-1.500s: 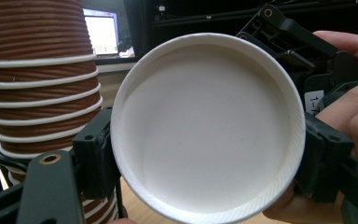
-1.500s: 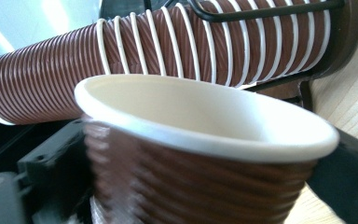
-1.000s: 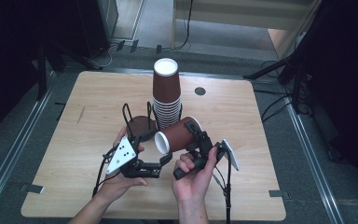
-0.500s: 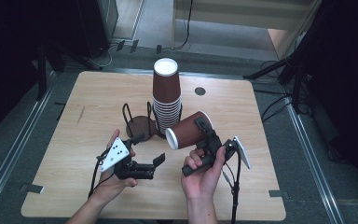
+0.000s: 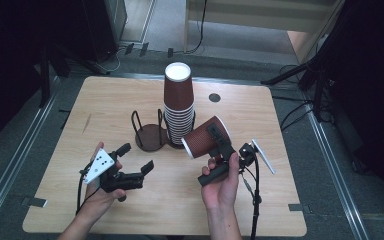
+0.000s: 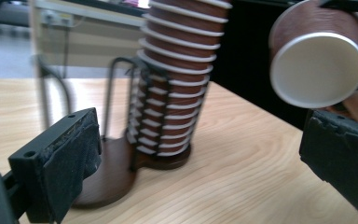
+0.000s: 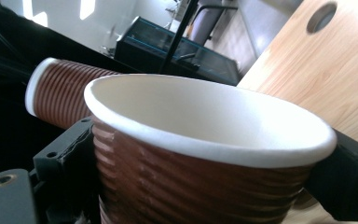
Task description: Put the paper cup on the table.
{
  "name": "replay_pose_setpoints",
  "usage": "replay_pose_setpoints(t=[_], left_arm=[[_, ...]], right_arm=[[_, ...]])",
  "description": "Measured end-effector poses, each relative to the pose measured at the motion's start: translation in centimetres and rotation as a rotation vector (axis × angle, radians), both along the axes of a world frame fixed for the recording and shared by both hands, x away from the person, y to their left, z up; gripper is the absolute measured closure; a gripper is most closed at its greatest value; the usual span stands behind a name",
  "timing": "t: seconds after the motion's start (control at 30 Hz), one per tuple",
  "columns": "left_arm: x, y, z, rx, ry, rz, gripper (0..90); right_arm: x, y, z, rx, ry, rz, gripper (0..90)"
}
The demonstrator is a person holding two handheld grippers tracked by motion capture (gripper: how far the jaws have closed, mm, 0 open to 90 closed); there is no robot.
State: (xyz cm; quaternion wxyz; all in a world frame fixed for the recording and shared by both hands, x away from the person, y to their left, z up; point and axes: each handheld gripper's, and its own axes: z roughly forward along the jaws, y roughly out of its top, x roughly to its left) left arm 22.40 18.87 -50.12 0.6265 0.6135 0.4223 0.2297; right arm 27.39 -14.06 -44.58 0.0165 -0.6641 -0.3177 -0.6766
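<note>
Our left gripper [image 5: 135, 161] had just opened, nothing between its jaws, and drawn back from the stack [image 5: 179, 107]; our right gripper [image 5: 219, 145] clamped the cup [image 5: 206, 138] right of it, ready for placing.

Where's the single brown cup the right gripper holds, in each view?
High view: held cup right of centre, tilted, open mouth toward lower left, between the right gripper jaws.
Left gripper view: held cup top right, white inside facing the camera.
Right gripper view: held cup across the foreground, rim up, clamped between both jaws.
Shared landmark: the cup stack, behind it in every view.
</note>
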Motion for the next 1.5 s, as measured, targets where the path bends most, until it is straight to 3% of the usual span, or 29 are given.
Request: replay_pose_setpoints(t=[0.23,0.3,0.37,0.47,0.57,0.67,0.8,0.93,1.03,1.33,1.5], left_arm=[[-0.5,3.3,-0.9,-0.002,0.034,0.093,0.0],[-0.7,4.2,-1.3,0.000,0.044,0.115,0.0],[-0.8,5.0,-1.7,0.004,0.055,0.140,0.0],[-1.1,6.3,-2.1,0.006,0.069,0.166,0.0],[-1.4,7.5,-2.5,0.011,0.080,0.190,0.0],[-1.8,8.6,-2.8,0.010,0.089,0.218,0.0],[-2.1,10.0,-3.1,0.009,0.088,0.263,0.0],[-2.2,10.9,-3.2,0.010,0.098,0.308,0.0],[-2.2,11.3,-3.4,0.044,0.110,0.341,0.0],[-2.2,11.9,-3.7,0.060,0.136,0.349,0.0],[-2.2,12.0,-3.8,0.058,0.156,0.339,0.0]], right_arm=[[0.3,-0.2,0.2,-0.154,-0.024,-0.013,9.2],[0.4,-0.2,0.0,-0.160,-0.019,-0.026,9.2],[0.6,-0.4,-0.3,-0.167,-0.041,-0.037,9.3],[0.8,-0.6,-0.6,-0.219,-0.053,-0.071,9.2],[1.0,-0.7,-0.9,-0.267,-0.092,-0.096,9.2],[1.1,-0.7,-1.0,-0.279,-0.146,-0.106,9.2],[1.4,-0.3,-1.1,-0.400,-0.214,-0.108,9.2],[1.7,-0.4,-1.0,-0.460,-0.222,-0.123,9.3],[2.1,-0.5,-0.9,-0.517,-0.236,-0.147,9.2],[3.8,-0.2,-1.0,-0.707,-0.253,-0.212,9.1],[4.8,-0.5,-1.3,-0.783,-0.276,-0.244,9.1]])
